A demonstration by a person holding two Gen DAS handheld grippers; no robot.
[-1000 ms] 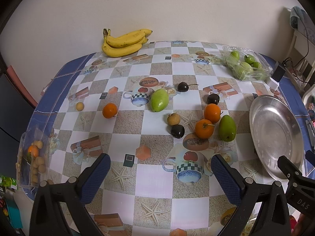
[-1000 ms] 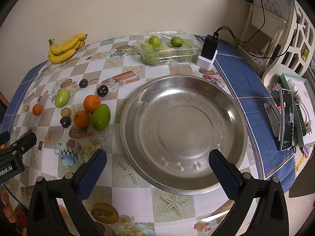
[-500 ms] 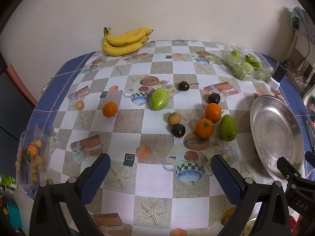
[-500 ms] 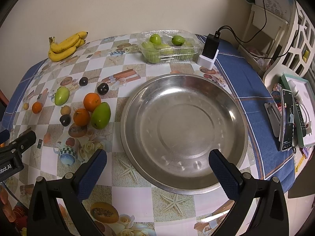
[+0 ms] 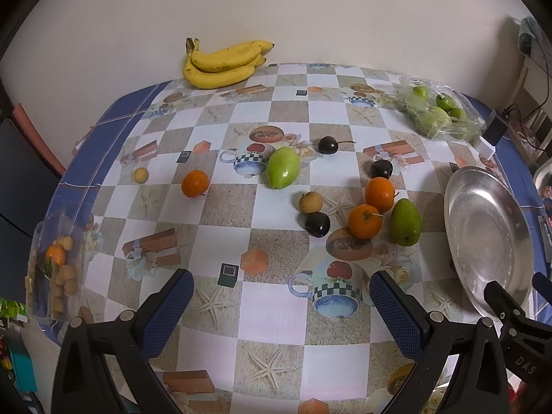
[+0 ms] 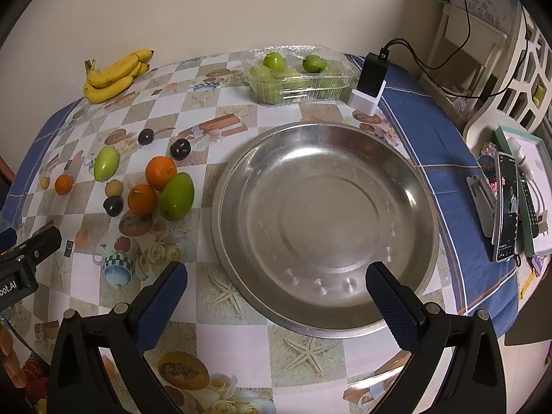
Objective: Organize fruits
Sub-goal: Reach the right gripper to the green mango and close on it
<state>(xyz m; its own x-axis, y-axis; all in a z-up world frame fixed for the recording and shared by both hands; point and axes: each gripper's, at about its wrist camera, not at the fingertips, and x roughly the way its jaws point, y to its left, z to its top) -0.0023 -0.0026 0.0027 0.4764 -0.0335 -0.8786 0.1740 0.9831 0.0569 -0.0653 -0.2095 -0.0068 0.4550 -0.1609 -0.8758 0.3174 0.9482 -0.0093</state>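
Observation:
Loose fruit lies on the checked tablecloth: two green mangoes [image 5: 283, 171] [image 5: 405, 222], three oranges [image 5: 195, 183] [image 5: 379, 189] [image 5: 365, 220], dark plums [image 5: 317, 224] [image 5: 381, 169] and small brown longans [image 5: 310, 202]. A large steel plate [image 6: 407, 186] stands empty at the right; it also shows in the left wrist view [image 5: 452, 207]. My left gripper [image 5: 281, 298] is open and empty above the table's front. My right gripper [image 6: 276, 291] is open and empty over the plate's near rim.
Bananas [image 5: 224, 63] lie at the back by the wall. A clear box of green fruit [image 6: 293, 77] and a charger [image 6: 371, 81] stand behind the plate. A bag of small fruit [image 5: 57, 269] hangs at the left edge. Phones and remotes [image 6: 507, 207] lie at the right.
Both grippers have drifted slightly; the fruit and plate have not moved. Both stay open and empty.

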